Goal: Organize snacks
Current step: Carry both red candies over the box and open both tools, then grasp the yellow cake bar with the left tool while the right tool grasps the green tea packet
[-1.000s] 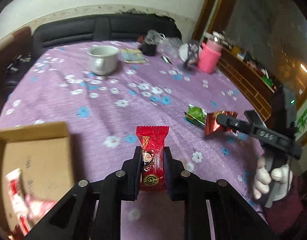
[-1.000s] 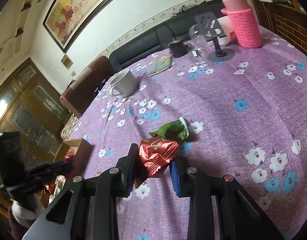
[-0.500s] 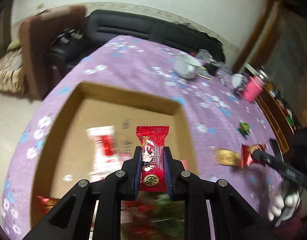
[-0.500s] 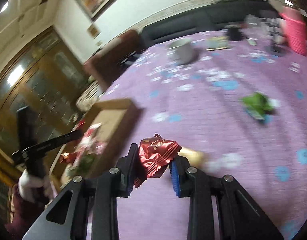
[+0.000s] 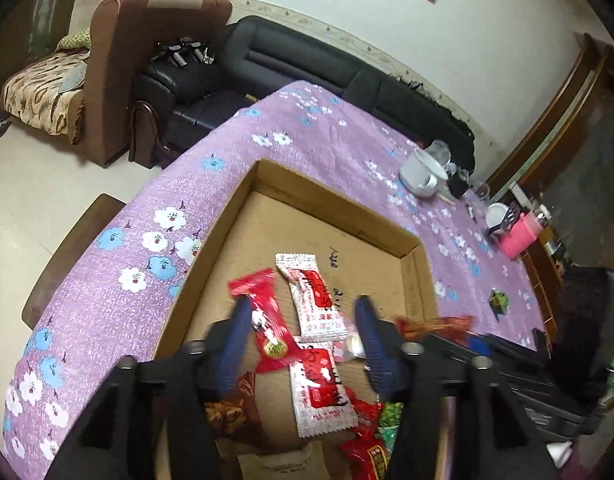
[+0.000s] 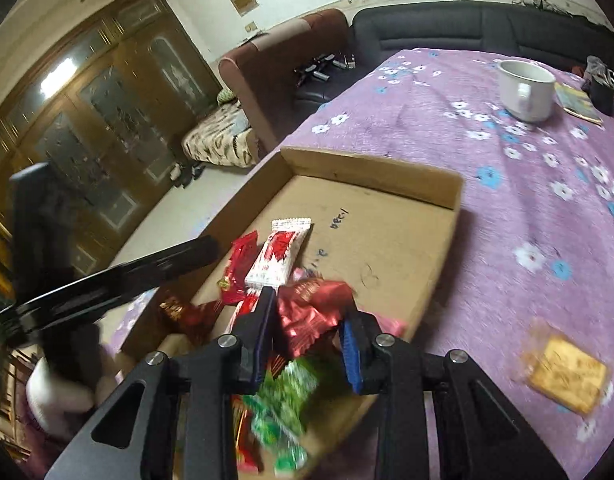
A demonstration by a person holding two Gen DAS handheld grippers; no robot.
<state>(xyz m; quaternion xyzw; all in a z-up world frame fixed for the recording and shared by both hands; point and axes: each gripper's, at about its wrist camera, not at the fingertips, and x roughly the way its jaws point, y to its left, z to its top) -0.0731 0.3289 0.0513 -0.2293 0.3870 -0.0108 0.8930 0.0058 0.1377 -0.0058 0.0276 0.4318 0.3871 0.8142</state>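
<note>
A shallow cardboard box [image 5: 347, 216] [image 6: 371, 168] lies on the purple flowered tablecloth and holds several snack packets. My left gripper [image 5: 303, 320] is open above the box; the red packet [image 5: 267, 320] lies loose between its fingers, next to a white and red packet [image 5: 315, 300]. My right gripper [image 6: 307, 320] hovers over the box's near edge with its jaws parted around a dark red foil packet [image 6: 311, 312], which still touches the left finger. Green packets [image 6: 283, 400] lie below it.
A gold packet [image 6: 563, 372] lies on the cloth right of the box. A green packet [image 5: 499, 300] lies further out. A white mug [image 6: 525, 88], a booklet [image 6: 579, 100] and a pink bottle [image 5: 519, 236] stand at the far end. Sofas lie beyond the table edge.
My left gripper has opened and let the red packet drop into the box. My right gripper has carried the dark red packet over the box and its jaws have widened.
</note>
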